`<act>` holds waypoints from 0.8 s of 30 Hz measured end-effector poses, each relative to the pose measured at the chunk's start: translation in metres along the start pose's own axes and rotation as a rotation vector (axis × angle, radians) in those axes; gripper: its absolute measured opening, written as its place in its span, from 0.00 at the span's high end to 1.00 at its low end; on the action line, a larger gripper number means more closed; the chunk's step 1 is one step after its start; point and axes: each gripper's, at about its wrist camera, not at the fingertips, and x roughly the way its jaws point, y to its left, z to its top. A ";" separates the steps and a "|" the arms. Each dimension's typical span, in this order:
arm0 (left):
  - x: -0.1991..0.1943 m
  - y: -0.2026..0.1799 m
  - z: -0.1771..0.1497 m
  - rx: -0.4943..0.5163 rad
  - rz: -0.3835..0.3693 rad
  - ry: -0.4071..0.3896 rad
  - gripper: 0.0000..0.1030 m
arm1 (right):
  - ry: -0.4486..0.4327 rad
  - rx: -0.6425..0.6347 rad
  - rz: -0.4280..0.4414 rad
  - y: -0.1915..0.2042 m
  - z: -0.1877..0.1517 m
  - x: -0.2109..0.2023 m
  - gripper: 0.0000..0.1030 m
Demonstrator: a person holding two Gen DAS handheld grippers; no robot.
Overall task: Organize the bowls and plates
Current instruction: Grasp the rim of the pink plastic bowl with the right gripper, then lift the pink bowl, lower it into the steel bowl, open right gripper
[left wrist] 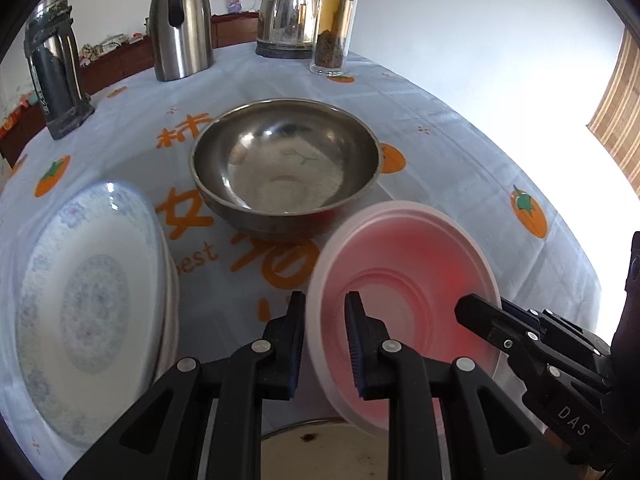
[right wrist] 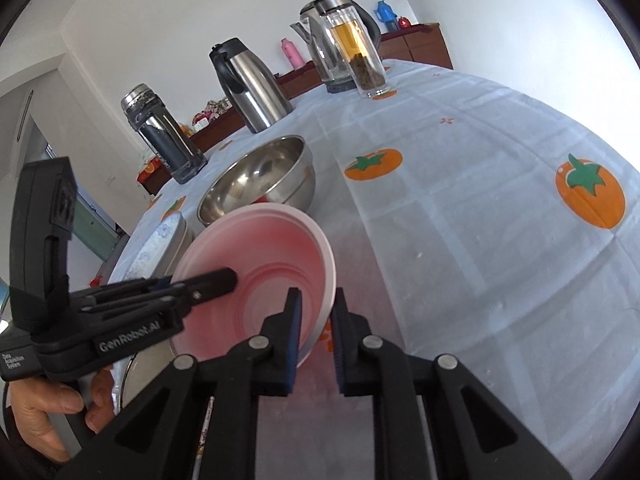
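Left tongs (left wrist: 325,312): pointing steeply down, pinching the pink bowl's (left wrist: 404,280) left rim, one finger outside, one inside.
Right tongs (right wrist: 316,308): angling down less steeply, pinching the same bowl's right rim (right wrist: 326,280), fingers nearly pressed together on the thin wall.
Left hand (right wrist: 44,412): gripping the handle low at the left edge of the right wrist view.
Pink bowl: hanging tilted between both tongs, over the tabletop's near edge.
Steel bowl (left wrist: 286,164): sitting upright just beyond the pink bowl.
Patterned plates (left wrist: 88,304): lying stacked to the left, near the edge.
Tabletop (left wrist: 460,152): wearing a pale cloth with orange fruit prints.
Far side: a flask (left wrist: 180,20), a kettle (left wrist: 288,8), a tea bottle (left wrist: 334,20) and a tumbler (left wrist: 56,68) are standing.
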 end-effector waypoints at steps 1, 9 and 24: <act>-0.001 -0.001 0.000 0.002 0.002 -0.005 0.85 | -0.004 -0.003 0.000 0.001 0.000 -0.001 0.86; -0.024 0.005 0.003 -0.016 0.005 -0.073 0.85 | -0.031 -0.031 -0.012 0.010 0.004 -0.011 0.88; -0.046 0.009 0.012 -0.045 0.001 -0.163 0.93 | -0.092 -0.037 0.032 0.020 0.025 -0.030 0.90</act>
